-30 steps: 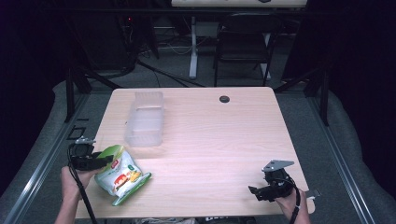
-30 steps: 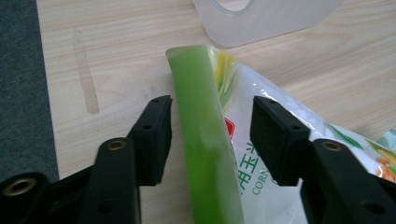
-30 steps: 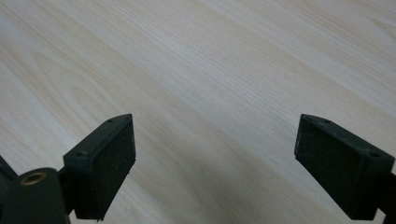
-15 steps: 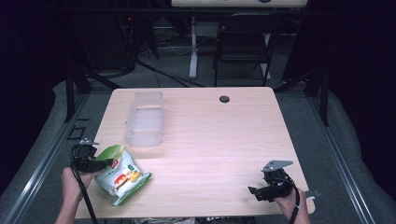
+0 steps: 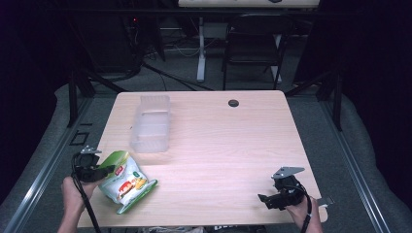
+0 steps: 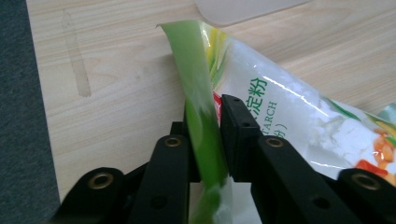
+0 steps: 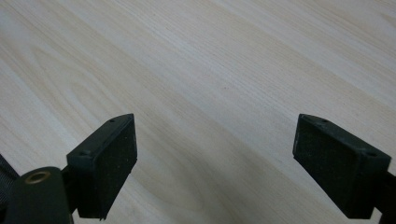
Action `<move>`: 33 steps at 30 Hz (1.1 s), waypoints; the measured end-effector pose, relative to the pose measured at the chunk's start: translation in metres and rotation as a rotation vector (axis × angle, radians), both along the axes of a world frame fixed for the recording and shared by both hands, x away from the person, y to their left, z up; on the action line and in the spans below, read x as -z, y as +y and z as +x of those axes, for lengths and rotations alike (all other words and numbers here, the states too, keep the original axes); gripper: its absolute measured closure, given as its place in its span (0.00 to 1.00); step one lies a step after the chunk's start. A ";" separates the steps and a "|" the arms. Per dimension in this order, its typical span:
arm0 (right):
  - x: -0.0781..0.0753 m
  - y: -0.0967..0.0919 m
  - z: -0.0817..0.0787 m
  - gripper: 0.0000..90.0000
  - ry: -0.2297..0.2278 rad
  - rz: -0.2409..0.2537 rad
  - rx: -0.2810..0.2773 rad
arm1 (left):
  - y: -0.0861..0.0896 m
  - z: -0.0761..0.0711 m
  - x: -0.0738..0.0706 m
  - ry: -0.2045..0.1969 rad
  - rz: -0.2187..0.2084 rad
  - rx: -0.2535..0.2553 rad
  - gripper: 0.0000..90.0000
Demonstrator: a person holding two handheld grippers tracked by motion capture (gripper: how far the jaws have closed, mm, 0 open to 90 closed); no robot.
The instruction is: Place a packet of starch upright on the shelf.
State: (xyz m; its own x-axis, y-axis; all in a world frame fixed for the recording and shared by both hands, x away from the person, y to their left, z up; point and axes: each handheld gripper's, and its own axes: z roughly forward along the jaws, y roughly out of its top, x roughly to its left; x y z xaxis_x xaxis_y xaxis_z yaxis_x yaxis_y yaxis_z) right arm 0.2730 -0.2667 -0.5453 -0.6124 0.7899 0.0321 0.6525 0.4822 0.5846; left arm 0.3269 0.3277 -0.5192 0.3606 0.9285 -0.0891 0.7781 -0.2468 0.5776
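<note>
A green and white snack bag (image 5: 125, 184) lies at the table's front left, printed side up. My left gripper (image 5: 108, 170) comes at it from the left. Its jaws have just been closing, and they now pinch the bag's green top edge (image 6: 198, 93) between the pads (image 6: 236, 126); my left gripper (image 6: 205, 126) is shut on that edge. At the front right, my right gripper (image 5: 265, 199) is held low over the bare wood. In the right gripper view it (image 7: 215, 154) stands wide open with nothing between its pads.
A clear plastic container (image 5: 151, 124) stands behind the bag on the left half of the wooden table (image 5: 223, 145). A small black round cap (image 5: 233, 103) sits near the far edge. A chair and desk legs stand beyond the table.
The left gripper's tips have drawn together on the bag's green edge. Both hands and the bag keep their places.
</note>
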 end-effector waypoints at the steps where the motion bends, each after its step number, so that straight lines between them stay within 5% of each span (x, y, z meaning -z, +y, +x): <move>1: 0.000 0.000 0.000 0.14 0.000 0.002 -0.002 | 0.000 -0.001 0.000 -0.002 0.001 0.003 0.94; 20: 0.000 0.001 0.000 0.15 0.001 -0.006 -0.008 | -0.003 -0.006 -0.020 -0.049 0.009 0.063 1.00; 33: 0.000 0.001 0.000 0.15 -0.004 -0.008 -0.006 | -0.022 -0.011 -0.054 -0.123 0.004 0.201 1.00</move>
